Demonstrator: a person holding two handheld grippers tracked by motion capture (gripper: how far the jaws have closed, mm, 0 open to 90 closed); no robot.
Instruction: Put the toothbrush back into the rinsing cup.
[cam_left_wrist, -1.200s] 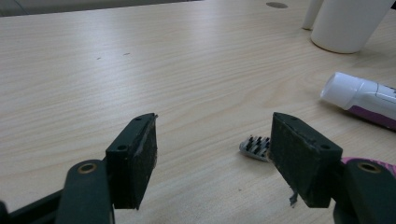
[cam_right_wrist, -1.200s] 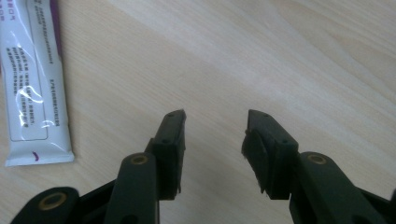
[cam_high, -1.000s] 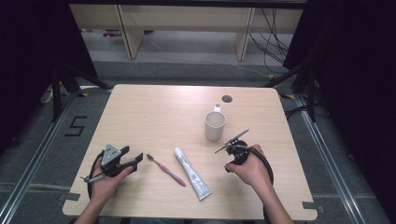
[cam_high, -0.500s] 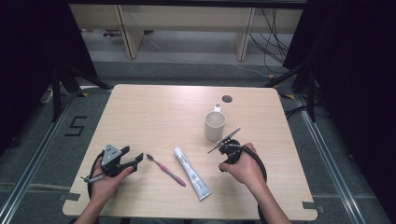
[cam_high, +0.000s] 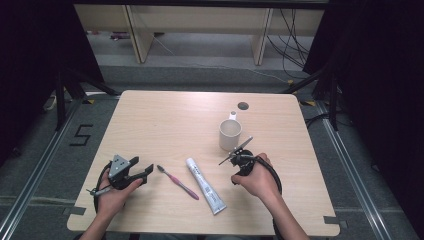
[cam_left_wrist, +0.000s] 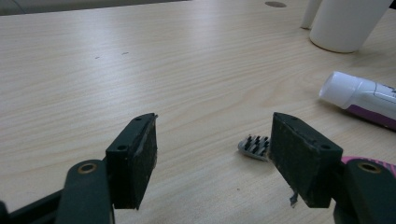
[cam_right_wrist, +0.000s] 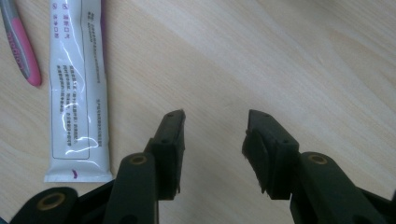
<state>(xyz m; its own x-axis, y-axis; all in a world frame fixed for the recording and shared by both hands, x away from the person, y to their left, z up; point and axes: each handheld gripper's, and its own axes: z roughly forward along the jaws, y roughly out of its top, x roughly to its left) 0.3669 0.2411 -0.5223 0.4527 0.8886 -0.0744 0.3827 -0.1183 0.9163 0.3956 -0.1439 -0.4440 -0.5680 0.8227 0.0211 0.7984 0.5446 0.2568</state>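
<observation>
**Both grippers wait over the bench**

Pale wood-grain bench (cam_high: 165, 120), smooth. A round white mug (cam_high: 230, 134) stands far of the flat toothpaste tube (cam_high: 205, 185) and slim pink toothbrush (cam_high: 178, 182) lying between the grippers. Left gripper (cam_left_wrist: 212, 154) low, jaws apart, bristles ahead; right gripper (cam_right_wrist: 213, 140) tipped downward, jaws apart, empty.

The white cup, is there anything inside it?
The white cup looks empty from the high view: only its pale inner wall shows. Its rim hides the very bottom, so that part cannot be checked.
</observation>
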